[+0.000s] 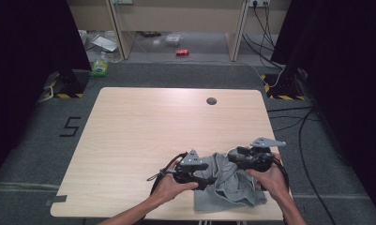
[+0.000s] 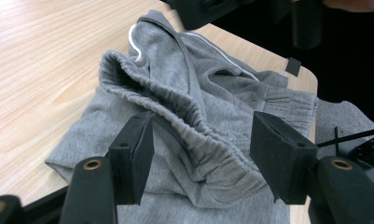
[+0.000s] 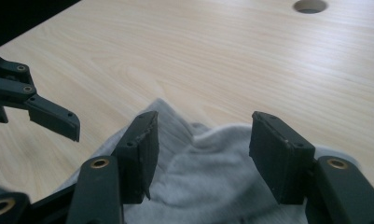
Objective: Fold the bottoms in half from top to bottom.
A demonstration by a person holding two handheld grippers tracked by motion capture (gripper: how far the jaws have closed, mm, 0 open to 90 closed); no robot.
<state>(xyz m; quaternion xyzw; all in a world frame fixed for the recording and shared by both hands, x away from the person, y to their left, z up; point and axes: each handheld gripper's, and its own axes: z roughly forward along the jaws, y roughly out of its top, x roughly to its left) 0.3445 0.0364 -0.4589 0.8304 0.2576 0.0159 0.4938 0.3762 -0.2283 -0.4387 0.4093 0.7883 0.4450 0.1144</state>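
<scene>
A crumpled grey garment [image 1: 232, 183] with an elastic waistband and white trim lies near the table's front edge, right of centre. My left gripper [image 1: 209, 179] sits at its left side, held in a hand. In the left gripper view it [image 2: 201, 156] is open, and the bunched waistband [image 2: 175, 100] runs between and just beyond its jaws. My right gripper [image 1: 232, 157] hovers over the garment's far right part. In the right gripper view it [image 3: 201, 154] is open above a raised fold of the grey cloth [image 3: 203, 172].
The light wooden table [image 1: 143, 131] has a round cable hole [image 1: 211, 101] near its far edge. Cables trail from both grippers over the front edge. Beyond the table are a dark floor, stands with striped bases and a red can [image 1: 182, 52].
</scene>
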